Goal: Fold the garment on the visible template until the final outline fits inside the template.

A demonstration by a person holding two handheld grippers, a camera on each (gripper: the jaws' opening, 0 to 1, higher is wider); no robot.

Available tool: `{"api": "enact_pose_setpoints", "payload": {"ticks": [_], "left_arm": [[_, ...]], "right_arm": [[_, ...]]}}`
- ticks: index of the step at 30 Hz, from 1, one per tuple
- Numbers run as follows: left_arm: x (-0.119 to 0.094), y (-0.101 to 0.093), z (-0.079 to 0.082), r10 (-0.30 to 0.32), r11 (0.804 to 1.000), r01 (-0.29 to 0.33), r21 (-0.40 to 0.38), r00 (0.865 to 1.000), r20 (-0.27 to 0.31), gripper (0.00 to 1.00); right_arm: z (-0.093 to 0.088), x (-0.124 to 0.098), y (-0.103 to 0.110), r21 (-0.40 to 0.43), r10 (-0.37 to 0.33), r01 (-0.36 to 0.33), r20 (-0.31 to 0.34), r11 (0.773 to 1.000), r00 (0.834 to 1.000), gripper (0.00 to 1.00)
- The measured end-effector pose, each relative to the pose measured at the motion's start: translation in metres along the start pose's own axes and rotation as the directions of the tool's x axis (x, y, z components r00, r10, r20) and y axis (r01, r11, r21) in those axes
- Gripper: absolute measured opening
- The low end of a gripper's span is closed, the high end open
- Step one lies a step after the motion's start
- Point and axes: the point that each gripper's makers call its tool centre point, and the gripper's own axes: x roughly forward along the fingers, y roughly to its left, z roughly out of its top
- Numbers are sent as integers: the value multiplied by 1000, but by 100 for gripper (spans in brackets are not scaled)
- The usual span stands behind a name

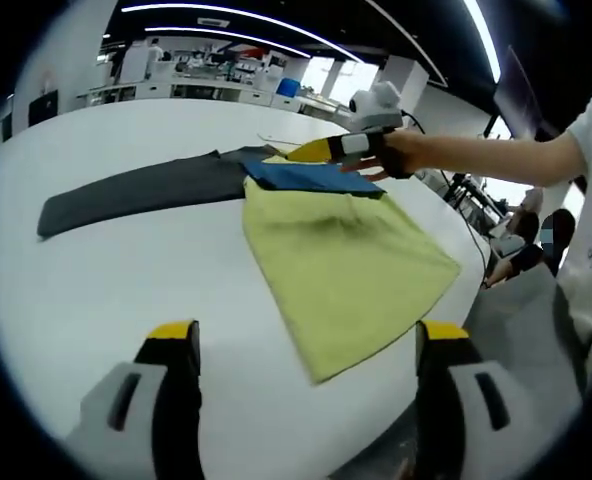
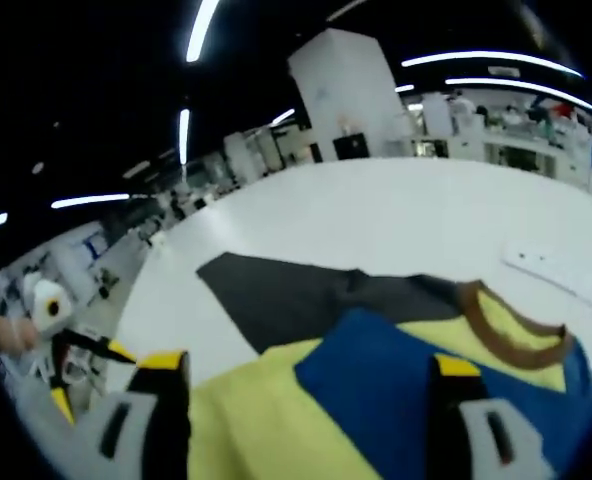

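A shirt lies flat on the white table (image 1: 126, 290): yellow-green body (image 1: 346, 265), blue panel (image 1: 311, 177), dark grey sleeve (image 1: 141, 190) stretched out to the left. My left gripper (image 1: 306, 340) hovers open above the table's near edge, with the shirt's near corner showing between its jaws. A hand holds my right gripper (image 1: 316, 150) at the shirt's far end. In the right gripper view, that gripper (image 2: 308, 370) stands open low over the blue panel (image 2: 396, 390), with the brown collar (image 2: 501, 330) and the grey sleeve (image 2: 286, 290) just beyond it. My left gripper (image 2: 86, 375) shows at the left edge.
A pale strip (image 2: 556, 265) lies on the table (image 2: 376, 210) to the right of the collar. Bare white table surrounds the shirt. Desks and shelves (image 1: 206, 80) stand far behind, and people sit off the table's right side (image 1: 521, 250).
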Motion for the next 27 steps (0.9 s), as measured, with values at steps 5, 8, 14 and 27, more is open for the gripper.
{"api": "enact_pose_setpoints", "payload": {"ticks": [5,8,14,27], "left_arm": [[-1,0,0,1,1000,-1,2,1000,4,86],[0,0,1,0,1000,0,3,1000,6,86],[3,-1,4,-8,1000,7,5,1000,12,86],[9,-4,7,-27,1000,26,17,1000,10,86]], "right_arm": [[-2,-16,-15,20,-25,25,8,999,1000,98],[-3,-32,-31,55,-57,55,27,997,998,95],[-11,-67,-60,102,-119,114,38,988,992,94],[-38,-130,-104,192,-217,207,33,959,976,88]]}}
